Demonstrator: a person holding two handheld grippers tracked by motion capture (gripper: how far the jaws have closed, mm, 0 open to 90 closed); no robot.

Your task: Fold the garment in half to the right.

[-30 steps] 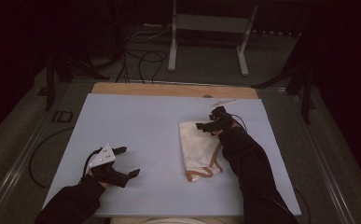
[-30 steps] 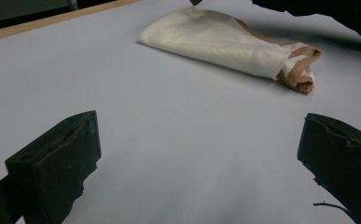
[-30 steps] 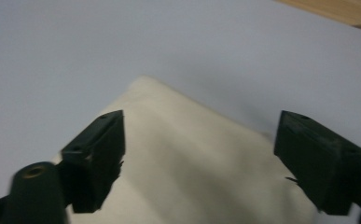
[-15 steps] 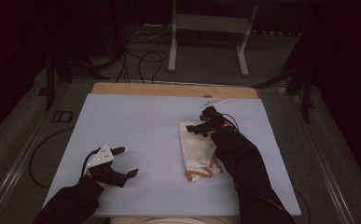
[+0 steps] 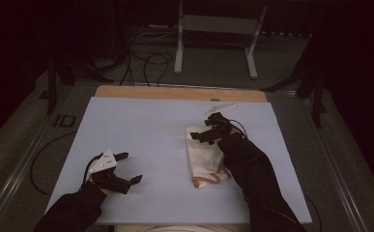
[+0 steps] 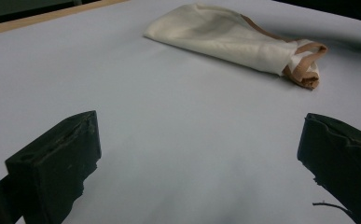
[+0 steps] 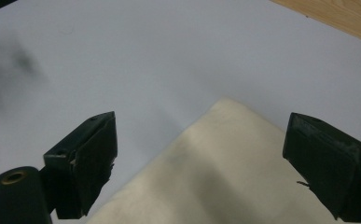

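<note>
Our right gripper (image 5: 212,129) hangs over the far corner of the folded cream cloth bag (image 5: 203,153), jaws spread wide with nothing between them, having just been opening. The bag looks soft, light and limp; we'd pinch a corner or the tan strap (image 5: 208,180). Our left gripper (image 5: 124,167) rests wide open, well apart.

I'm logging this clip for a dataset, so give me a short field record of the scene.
surface: pale blue table top
item: folded cream cloth bag with tan handles
right tool: open, jaws just opened, poised over the bag's far corner, not gripping
left tool: open, over bare table, apart from bag
</note>
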